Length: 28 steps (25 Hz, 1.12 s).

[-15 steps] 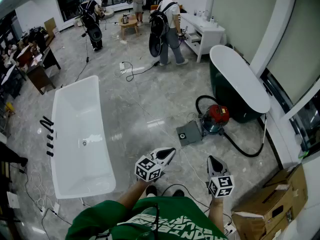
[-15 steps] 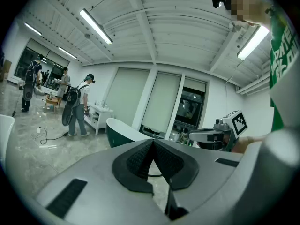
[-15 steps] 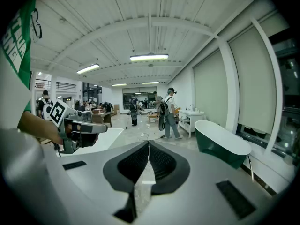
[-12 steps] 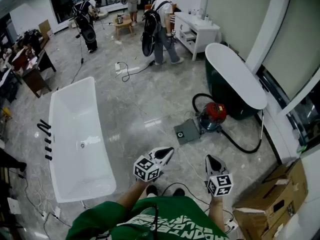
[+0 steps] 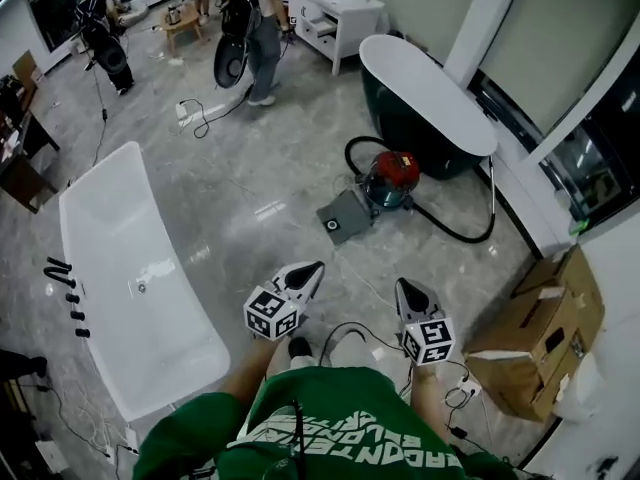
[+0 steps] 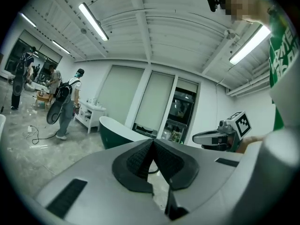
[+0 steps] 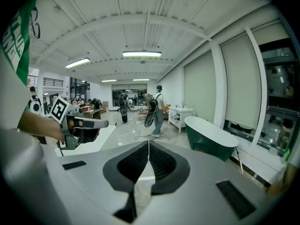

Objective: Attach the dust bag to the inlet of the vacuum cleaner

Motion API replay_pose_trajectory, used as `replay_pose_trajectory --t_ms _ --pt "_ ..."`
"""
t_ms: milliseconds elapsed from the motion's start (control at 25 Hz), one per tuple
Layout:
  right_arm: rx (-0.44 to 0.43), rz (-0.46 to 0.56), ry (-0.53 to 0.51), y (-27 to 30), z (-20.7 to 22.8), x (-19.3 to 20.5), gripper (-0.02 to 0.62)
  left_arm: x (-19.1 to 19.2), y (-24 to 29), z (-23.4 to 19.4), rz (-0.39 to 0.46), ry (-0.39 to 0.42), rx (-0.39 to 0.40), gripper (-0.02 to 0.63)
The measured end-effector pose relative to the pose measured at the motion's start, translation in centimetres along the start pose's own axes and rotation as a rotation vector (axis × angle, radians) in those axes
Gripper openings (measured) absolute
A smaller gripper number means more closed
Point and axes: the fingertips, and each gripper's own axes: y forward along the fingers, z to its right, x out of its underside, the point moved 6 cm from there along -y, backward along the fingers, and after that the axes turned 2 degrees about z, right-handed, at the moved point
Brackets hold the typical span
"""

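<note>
Nearest the camera, below the person's green shirt (image 5: pixel 340 430), both grippers are held level side by side over the grey marble floor (image 5: pixel 280 183), well short of the red vacuum cleaner (image 5: pixel 391 171) and pointing roughly toward it. The left gripper (image 5: pixel 315 267) has its jaws closed tip to tip with nothing between them; the right gripper (image 5: pixel 401 286) is likewise closed and empty, its ribbed pads meeting along one thin line. A thin black cable (image 5: pixel 352 330) loops on the floor under the grippers, on the near side of the vacuum cleaner. Open cardboard boxes (image 5: pixel 535 330) stand nearer than the vacuum cleaner and to its right, and a long white bathtub (image 5: pixel 125 268) lies well to its left. The dust bag (image 5: pixel 343 216), a flat grey square with a round collar opening at its near corner, lies on the floor just beside the vacuum cleaner's near left side; whether the two touch cannot be told. A black hose (image 5: pixel 455 230) curves from behind the vacuum cleaner round to its right. Just beyond the vacuum cleaner stands a dark green bathtub (image 5: pixel 425 93) with a white rim, farther off a white cabinet (image 5: pixel 335 13), and several people (image 5: pixel 250 28) stand far beyond to the left.
</note>
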Motion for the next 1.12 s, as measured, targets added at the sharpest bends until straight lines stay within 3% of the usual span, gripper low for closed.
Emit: replay_pose_trajectory --t_ms 400,760,1120 --pt "0.064 -0.025 0.012 1.3 2.1 1.0 0.012 0.6 1.8 -2.9 -0.007 -0.013 0.0 0.005" --pt "0.029 -0.024 0.02 13.2 6.9 -0.6 0.012 -1.1 7.1 -10.7 -0.01 -0.007 -0.031 0.005" --pt "-0.014 -0.024 0.055 23.3 15.9 -3.2 0.012 -5.8 18.8 -16.3 -0.023 0.015 -0.017 0.005"
